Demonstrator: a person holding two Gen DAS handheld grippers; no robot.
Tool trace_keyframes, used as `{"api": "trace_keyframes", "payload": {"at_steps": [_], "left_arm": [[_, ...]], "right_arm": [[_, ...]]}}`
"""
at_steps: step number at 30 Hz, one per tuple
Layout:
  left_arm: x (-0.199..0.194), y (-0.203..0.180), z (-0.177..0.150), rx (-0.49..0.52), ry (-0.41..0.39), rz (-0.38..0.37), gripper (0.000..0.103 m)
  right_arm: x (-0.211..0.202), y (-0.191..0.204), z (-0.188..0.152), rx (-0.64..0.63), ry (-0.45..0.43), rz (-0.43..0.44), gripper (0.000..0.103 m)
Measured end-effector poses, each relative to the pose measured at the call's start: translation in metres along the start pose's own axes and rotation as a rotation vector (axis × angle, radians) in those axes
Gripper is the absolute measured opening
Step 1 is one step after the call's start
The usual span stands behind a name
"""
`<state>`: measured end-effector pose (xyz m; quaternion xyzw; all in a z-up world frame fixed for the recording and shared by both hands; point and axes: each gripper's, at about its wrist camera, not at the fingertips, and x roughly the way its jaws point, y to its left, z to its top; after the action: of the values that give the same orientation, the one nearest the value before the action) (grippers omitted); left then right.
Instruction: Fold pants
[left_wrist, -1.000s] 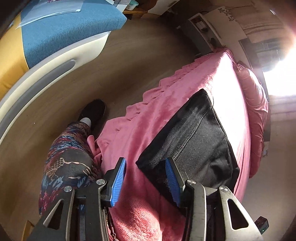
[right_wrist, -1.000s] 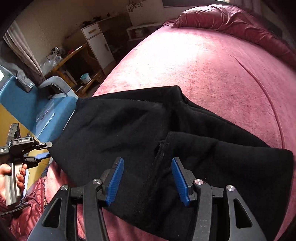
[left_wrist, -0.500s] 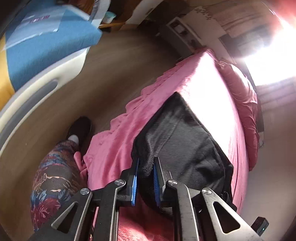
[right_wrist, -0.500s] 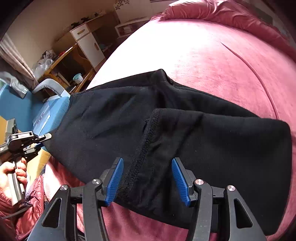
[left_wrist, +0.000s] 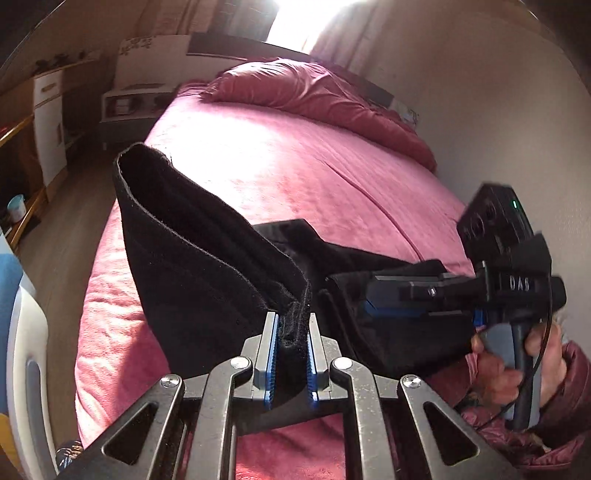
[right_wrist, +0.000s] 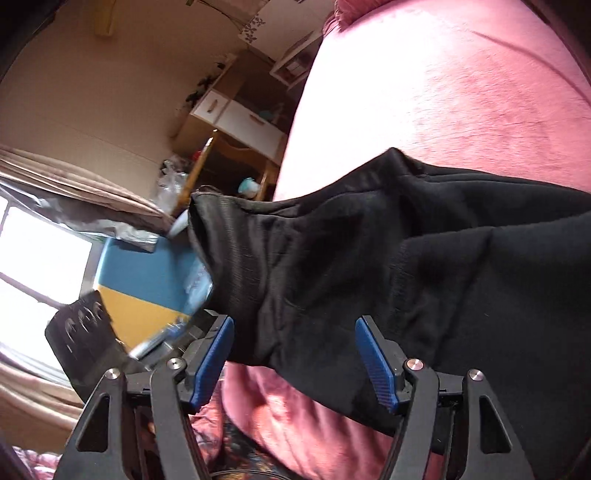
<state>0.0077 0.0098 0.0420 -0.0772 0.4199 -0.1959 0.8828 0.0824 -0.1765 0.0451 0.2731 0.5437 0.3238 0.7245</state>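
- Pants (left_wrist: 207, 258) edge is sitting pinched between the left gripper (left_wrist: 291, 350) pads, lifting clear of the bed (left_wrist: 295, 177).
- Right gripper (right_wrist: 295, 354) jaws are opening, astride cloth but not pressing; the lifted fold may be slipping loose or bunching unsupported.

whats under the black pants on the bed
Under the black pants only the pink bedspread shows, running out from every edge. One end is lifted, pinched in the left gripper. What lies beneath the flat part is covered by the cloth.

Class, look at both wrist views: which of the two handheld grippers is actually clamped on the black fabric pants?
The left gripper: its blue pads pinch a fold of the black fabric pants. The right gripper is opening, pads apart from the cloth.
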Motion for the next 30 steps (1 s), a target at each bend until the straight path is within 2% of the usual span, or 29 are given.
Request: {"api": "trace_keyframes", "payload": {"at_steps": [6,12,19,21,28,30], "left_arm": [[0.009,-0.024,-0.008,0.096,0.039,0.021,0.013],[0.009,-0.026,-0.009,0.115,0.051,0.030,0.013],[0.015,-0.035,-0.006,0.142,0.059,0.045,0.013],[0.016,-0.039,-0.008,0.149,0.061,0.050,0.013],[0.017,-0.048,-0.012,0.165,0.066,0.063,0.013],[0.016,-0.048,-0.013,0.163,0.067,0.060,0.013]], "right_arm": [[0.031,0.020,0.022,-0.063,0.080,0.009,0.069],[0.070,0.052,0.037,-0.172,0.175,0.013,0.069],[0.108,0.063,0.042,-0.269,0.286,-0.026,0.067],[0.116,0.067,0.041,-0.300,0.306,-0.047,0.061],[0.129,0.065,0.039,-0.321,0.301,-0.112,0.023],[0.129,0.062,0.039,-0.317,0.296,-0.128,0.020]]}}
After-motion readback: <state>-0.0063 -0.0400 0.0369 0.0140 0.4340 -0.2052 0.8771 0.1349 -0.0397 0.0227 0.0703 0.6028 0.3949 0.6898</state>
